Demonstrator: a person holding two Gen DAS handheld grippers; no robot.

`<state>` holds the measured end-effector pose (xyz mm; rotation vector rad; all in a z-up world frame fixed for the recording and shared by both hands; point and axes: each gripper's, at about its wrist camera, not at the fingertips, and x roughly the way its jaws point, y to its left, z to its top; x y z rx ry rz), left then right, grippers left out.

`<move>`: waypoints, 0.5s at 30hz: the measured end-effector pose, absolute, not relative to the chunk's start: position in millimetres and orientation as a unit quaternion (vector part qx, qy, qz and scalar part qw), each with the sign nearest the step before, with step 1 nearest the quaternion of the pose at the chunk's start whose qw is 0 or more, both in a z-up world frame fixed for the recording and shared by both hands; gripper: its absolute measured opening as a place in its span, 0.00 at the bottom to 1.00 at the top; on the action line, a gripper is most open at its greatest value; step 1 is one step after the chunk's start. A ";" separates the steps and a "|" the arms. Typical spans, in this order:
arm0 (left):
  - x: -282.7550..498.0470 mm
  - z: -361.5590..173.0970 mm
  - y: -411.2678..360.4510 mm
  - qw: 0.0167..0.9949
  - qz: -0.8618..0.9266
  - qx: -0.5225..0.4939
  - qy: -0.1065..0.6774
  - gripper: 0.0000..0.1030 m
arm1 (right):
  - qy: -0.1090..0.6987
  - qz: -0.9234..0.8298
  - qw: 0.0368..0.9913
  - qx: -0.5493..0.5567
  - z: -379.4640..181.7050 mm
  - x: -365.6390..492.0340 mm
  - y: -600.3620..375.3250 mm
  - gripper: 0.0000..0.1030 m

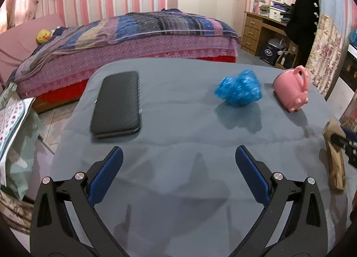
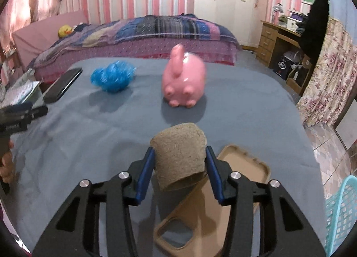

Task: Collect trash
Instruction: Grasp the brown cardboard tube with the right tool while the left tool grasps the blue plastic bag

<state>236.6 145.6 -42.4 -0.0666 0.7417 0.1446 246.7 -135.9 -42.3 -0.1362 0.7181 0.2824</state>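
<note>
Because it is trash, the right hand-held gripper [image 2: 179, 163] clamps the cardboard roll [image 2: 179, 159]; the left hand-held gripper [image 1: 178, 163] gapes, empty.

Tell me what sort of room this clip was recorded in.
Almost certainly a home bedroom: a made bed with a patchwork quilt, a wooden desk with drawers, and a white wardrobe against pink-striped wallpaper.
</note>
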 end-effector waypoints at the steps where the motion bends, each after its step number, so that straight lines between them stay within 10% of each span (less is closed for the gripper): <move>1: 240.5 -40.9 141.7 0.930 0.067 -0.029 0.360 0.94 | 0.348 0.132 0.926 -0.065 -39.4 253.6 -139.9 0.45; 15: 348.6 -42.2 83.4 0.926 0.017 -0.007 0.377 0.94 | 0.368 0.081 0.925 -0.052 -26.8 338.0 -196.7 0.44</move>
